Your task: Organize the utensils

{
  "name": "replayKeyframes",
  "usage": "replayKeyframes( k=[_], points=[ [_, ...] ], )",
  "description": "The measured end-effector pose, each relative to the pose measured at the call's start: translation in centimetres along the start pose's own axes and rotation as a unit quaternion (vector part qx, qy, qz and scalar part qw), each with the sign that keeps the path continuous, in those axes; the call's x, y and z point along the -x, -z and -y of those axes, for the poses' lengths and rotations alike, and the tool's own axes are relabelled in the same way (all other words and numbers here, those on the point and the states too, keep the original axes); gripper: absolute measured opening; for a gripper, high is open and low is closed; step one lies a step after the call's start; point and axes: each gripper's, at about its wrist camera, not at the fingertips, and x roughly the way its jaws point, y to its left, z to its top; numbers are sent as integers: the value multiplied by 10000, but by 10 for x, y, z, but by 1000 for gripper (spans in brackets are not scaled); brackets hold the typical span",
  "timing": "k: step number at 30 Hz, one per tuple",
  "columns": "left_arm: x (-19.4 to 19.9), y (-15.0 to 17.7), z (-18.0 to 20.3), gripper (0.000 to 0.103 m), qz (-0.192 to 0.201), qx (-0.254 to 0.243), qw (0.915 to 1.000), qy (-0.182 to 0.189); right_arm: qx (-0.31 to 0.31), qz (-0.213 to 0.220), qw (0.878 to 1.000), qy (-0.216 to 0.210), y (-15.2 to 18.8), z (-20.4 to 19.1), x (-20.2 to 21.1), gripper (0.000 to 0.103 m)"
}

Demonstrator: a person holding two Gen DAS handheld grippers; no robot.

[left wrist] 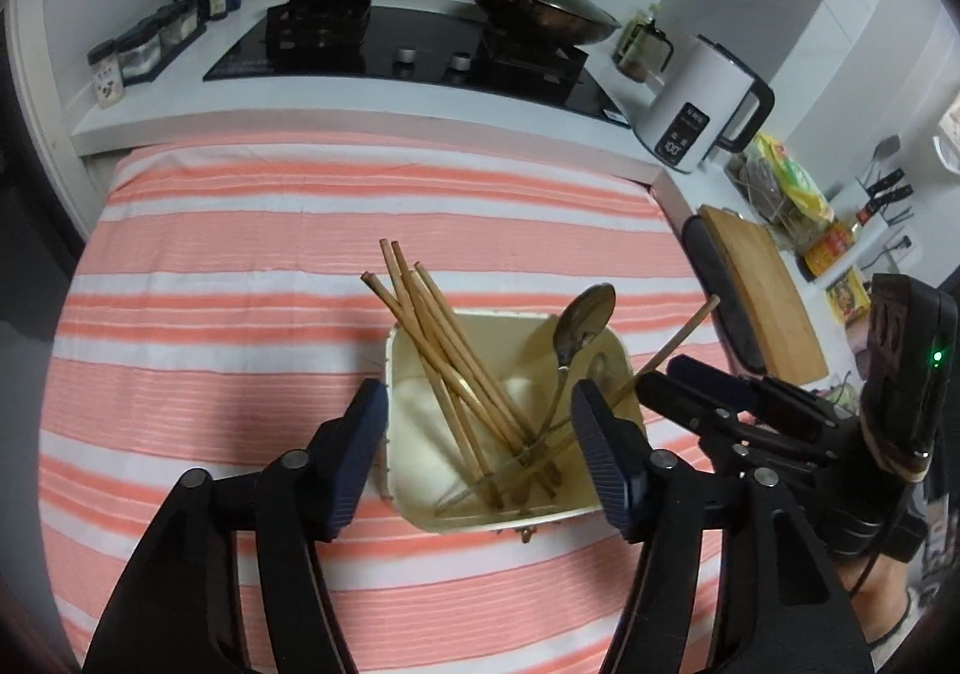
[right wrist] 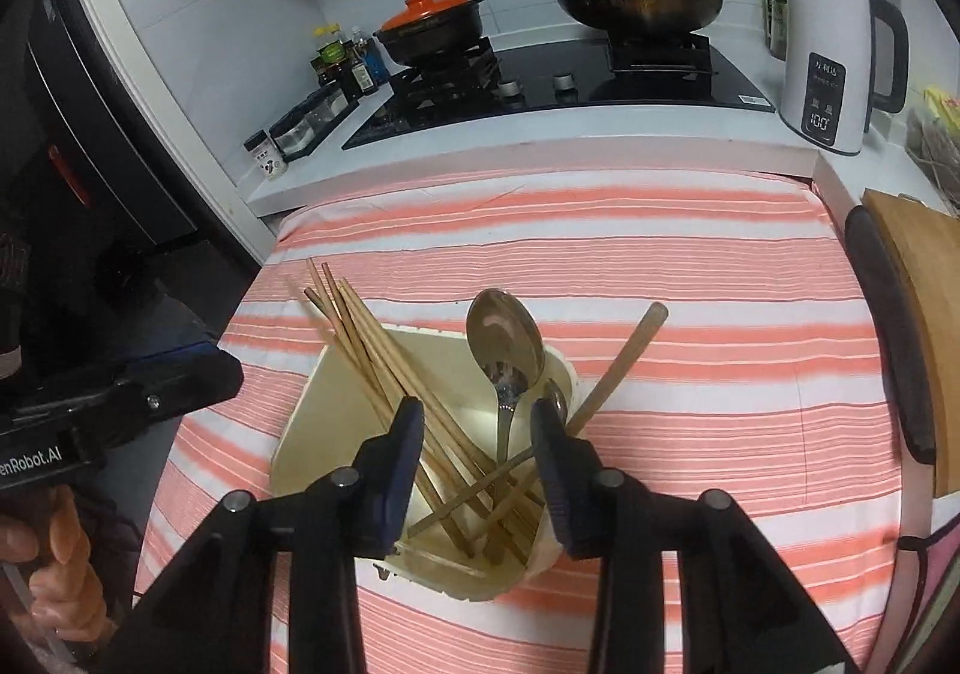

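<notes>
Below my 2 spread hand-held grippers, left and right, 1 cream tub holds 2 spoons and about 6 chopsticks, nothing pinched.

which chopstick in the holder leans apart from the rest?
The lone chopstick poking out over the holder's right rim, beside the spoon. The bundle fans left.

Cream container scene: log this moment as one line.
left gripper: open, straddling cream container | right gripper: open, above chopsticks, spoon | nothing held
</notes>
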Motion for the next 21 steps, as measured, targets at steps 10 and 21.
replayKeyframes(
  k=[10, 21],
  points=[
    [30, 43, 4, 79, 146, -26, 9995, -287, 138, -16, 9997, 204, 20, -2, 38, 41],
    [116, 137, 32, 102, 1473, -286, 9817, -1169, 496, 487, 9972, 279, 82, -31, 124, 62]
  ],
)
